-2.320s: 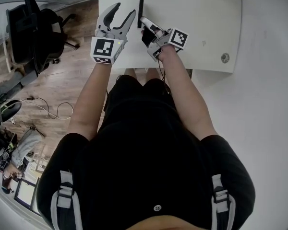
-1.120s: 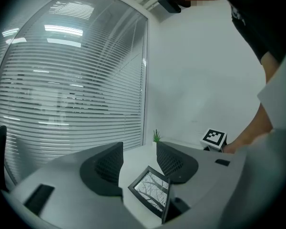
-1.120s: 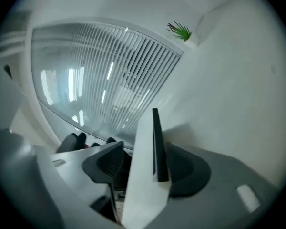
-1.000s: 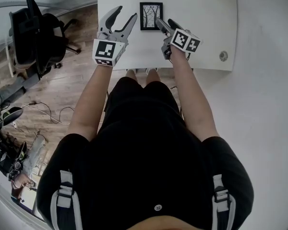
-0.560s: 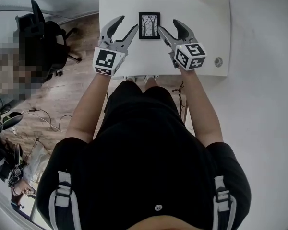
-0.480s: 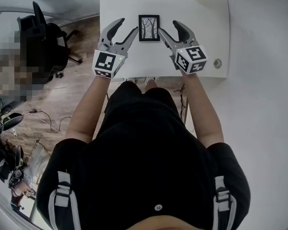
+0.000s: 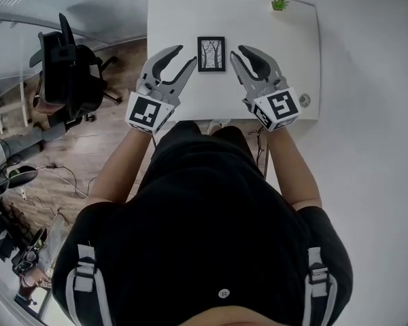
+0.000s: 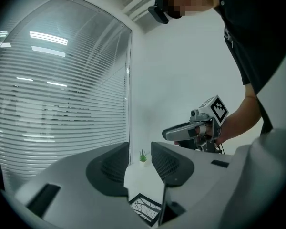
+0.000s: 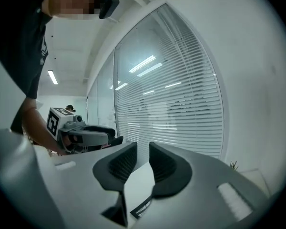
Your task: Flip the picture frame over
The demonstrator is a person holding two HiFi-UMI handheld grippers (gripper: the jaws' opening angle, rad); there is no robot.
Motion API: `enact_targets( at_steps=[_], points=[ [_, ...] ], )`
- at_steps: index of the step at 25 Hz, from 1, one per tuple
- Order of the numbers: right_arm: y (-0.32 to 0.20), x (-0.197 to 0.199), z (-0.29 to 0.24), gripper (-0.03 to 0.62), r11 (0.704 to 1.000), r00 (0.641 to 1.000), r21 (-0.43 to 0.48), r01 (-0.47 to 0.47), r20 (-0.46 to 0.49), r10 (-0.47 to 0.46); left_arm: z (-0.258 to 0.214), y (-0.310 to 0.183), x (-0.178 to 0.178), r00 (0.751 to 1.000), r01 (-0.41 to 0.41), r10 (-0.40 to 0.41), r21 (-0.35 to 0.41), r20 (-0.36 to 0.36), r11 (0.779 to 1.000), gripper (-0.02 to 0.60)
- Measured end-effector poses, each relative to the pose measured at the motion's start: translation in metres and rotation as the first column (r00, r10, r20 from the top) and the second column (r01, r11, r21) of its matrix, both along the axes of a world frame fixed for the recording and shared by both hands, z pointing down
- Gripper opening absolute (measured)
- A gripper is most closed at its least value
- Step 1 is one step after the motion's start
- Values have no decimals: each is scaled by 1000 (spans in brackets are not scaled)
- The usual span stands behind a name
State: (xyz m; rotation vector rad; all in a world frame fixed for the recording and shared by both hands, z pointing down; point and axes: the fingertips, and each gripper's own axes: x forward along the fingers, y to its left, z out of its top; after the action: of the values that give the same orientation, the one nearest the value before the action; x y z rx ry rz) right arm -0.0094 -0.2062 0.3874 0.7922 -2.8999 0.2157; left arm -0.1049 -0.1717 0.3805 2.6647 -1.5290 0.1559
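The black picture frame (image 7: pixel 211 53) lies flat on the white table (image 7: pixel 285 60), its tree print facing up. My left gripper (image 7: pixel 183 54) hovers just left of it and my right gripper (image 7: pixel 241 51) just right of it, both raised above the table and touching nothing. Both pairs of jaws have just been closing, and a gap with nothing in it shows in each. In the left gripper view the frame (image 8: pixel 145 208) lies below the left gripper (image 8: pixel 139 149). In the right gripper view only one edge of the frame (image 9: pixel 142 208) shows under the right gripper (image 9: pixel 143 151).
A small potted plant (image 7: pixel 280 3) stands at the table's far right corner, and a round cable grommet (image 7: pixel 304 100) sits near the right front edge. A black office chair (image 7: pixel 64 73) stands on the wood floor to the left. Window blinds (image 8: pixel 62 104) fill the wall beyond the table.
The frame stood on edge in the right gripper, then came to lie print up. Both grippers have since lifted off and drawn back, the right one has rolled, and both jaw gaps are narrower.
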Motion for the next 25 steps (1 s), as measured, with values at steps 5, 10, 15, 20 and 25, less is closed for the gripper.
enact_targets(
  at_steps=[5,10,15,20,25],
  points=[
    [14,-7,-22,11,997,999,57,52,4,-52,-17,10,9,999,-21,20,30,36,999,87],
    [25,-13,-41,11,992,996,92,85,4,-86,-28,15,16,999,-30,30,34,13,999,32],
    [30,-11,-47,11,993,996,85,79,21,-81,-35,13,20,999,-36,36,35,1,999,8],
    [32,-5,-51,9,995,997,71,63,38,-66,-40,12,21,999,-42,43,36,-18,998,8],
    [28,1,-55,9,996,998,74,42,39,-45,-45,12,25,998,-52,53,36,-24,998,8]
  ],
)
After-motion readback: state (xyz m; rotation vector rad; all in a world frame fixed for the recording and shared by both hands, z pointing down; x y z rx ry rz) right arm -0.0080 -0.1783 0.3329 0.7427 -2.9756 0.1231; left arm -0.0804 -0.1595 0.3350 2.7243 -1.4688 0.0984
